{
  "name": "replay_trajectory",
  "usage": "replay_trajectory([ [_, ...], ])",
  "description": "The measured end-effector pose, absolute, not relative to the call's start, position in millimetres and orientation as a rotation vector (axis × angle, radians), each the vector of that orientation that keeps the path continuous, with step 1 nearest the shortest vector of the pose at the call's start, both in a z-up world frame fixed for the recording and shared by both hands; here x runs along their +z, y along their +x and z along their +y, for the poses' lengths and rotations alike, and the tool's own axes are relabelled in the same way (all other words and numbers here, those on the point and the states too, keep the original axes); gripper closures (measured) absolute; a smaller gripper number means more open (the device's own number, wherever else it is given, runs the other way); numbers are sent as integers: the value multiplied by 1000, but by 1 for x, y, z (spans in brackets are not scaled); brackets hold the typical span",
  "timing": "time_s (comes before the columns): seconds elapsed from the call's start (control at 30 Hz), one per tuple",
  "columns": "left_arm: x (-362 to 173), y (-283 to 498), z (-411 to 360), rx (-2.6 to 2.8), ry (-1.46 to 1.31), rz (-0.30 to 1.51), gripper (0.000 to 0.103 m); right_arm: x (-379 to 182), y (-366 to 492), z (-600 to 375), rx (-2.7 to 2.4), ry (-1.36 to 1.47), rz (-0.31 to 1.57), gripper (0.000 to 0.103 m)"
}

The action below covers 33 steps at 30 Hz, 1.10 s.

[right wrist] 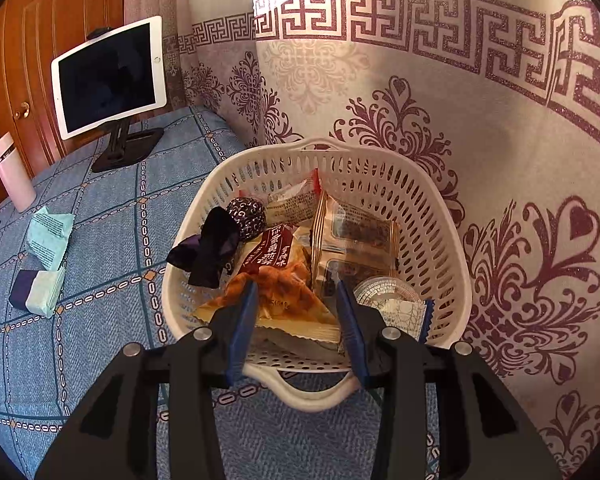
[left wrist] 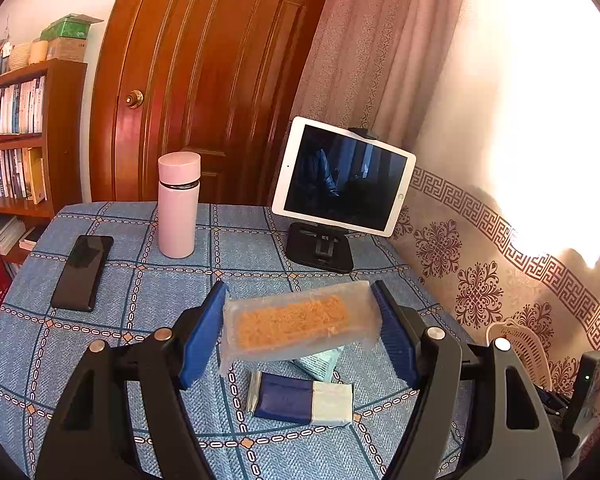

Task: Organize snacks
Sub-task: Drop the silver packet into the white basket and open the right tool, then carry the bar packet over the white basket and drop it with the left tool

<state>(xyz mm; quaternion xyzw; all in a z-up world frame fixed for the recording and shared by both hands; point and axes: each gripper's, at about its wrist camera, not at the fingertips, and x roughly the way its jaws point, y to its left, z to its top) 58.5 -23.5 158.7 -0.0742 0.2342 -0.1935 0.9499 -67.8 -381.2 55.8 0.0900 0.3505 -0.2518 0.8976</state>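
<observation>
Left gripper (left wrist: 302, 330): blue pads clamped on both ends of a clear-wrapped orange snack bar (left wrist: 298, 322), lifted off the cloth.
Below it: navy-and-white snack (left wrist: 302, 400), mint packet (left wrist: 320, 364) on the blue checked tablecloth (left wrist: 160, 292).
Behind: pink flask (left wrist: 179, 204), phone (left wrist: 83, 272), tablet (left wrist: 342, 178) on stand.

The left wrist view looks low across the table toward the tablet (left wrist: 342, 178), which stands near. The right wrist view looks steeply down, close over the basket (right wrist: 440, 216), tablet (right wrist: 110, 76) far left. Both share the tablet.
</observation>
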Motion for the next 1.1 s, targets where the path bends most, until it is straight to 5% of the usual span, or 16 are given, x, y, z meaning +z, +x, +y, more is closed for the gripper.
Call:
replay_trajectory([
  [0.23,162,50,-36,-409,-116,456,30,69,-83,-369,-511,143,651,60],
  [0.37,155,41,-56,-433,-78,475,30,81,-99,-361,-528,101,563,48],
  [0.6,130,29,-105,-503,-8,570,30,80,-124,-353,-511,75,485,44],
  [0.67,129,24,-122,-524,24,571,30,75,-126,-352,-491,74,487,36],
  [1.1,134,2,-240,-692,168,571,30,54,-146,-360,-364,167,479,36],
])
